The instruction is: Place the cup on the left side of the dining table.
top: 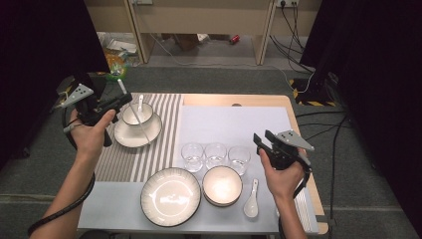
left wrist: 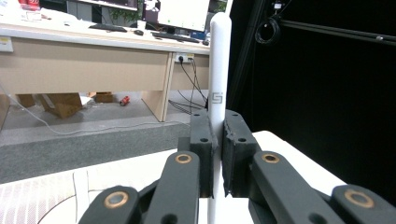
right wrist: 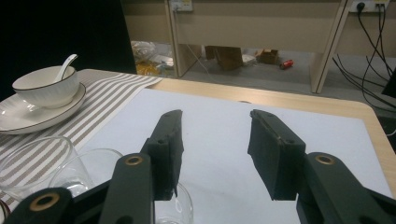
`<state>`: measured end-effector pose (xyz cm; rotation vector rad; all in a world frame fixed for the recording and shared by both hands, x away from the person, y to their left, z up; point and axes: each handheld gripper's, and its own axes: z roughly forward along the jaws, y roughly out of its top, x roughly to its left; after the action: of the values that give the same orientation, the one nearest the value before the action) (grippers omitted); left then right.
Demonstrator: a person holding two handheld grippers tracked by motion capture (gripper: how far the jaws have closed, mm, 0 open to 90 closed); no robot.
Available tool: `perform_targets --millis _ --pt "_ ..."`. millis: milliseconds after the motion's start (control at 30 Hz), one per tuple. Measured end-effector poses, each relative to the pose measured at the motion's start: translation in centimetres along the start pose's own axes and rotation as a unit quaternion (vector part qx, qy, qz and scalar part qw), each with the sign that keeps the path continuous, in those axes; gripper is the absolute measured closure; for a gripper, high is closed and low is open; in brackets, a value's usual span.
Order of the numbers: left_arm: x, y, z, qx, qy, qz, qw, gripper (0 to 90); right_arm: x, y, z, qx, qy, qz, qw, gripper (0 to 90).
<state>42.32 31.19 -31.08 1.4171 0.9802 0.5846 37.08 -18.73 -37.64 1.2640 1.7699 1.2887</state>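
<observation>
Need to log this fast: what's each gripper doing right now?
Left gripper: shut on a white chopstick, above the striped mat.
Right gripper: open, fingers apart, nothing between them.

High view: above the person's side, looking forward and down over the whole bench (top: pixel 259 102).
Left tongs view: close, level, facing the room.
Right tongs view: low, close, across the bench.
Shared: bowl on plate (top: pixel 137 114) (right wrist: pixel 45 87).

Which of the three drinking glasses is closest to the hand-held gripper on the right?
The rightmost glass of the row: it stands just left of the right hand-held gripper, while the middle glass and left glass stand farther off.
</observation>
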Motion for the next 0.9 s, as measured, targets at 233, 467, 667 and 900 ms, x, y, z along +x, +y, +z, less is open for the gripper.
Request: perform_targets --millis 233,467,667,900 --pt "0.8 -0.7 -0.8 0.006 0.017 0.003 0.9998 83.5 0.0 -0.1 0.0 0.001 0.0 0.001 1.0 54.8" --pt "1.7 -1.6 -1.5 0.013 0.032 0.004 0.9994 83.5 -0.1 -0.1 -0.1 0.001 -0.002 0.0 1.0 54.7" --pt "2.5 -2.2 -2.6 0.017 0.047 0.001 0.9987 83.5 -0.2 -0.1 0.0 0.001 -0.003 0.0 1.0 54.7" --pt "3.4 -3.0 -3.9 0.021 0.061 -0.002 0.9979 83.5 -0.2 -0.1 0.0 0.001 -0.003 0.0 1.0 54.7"
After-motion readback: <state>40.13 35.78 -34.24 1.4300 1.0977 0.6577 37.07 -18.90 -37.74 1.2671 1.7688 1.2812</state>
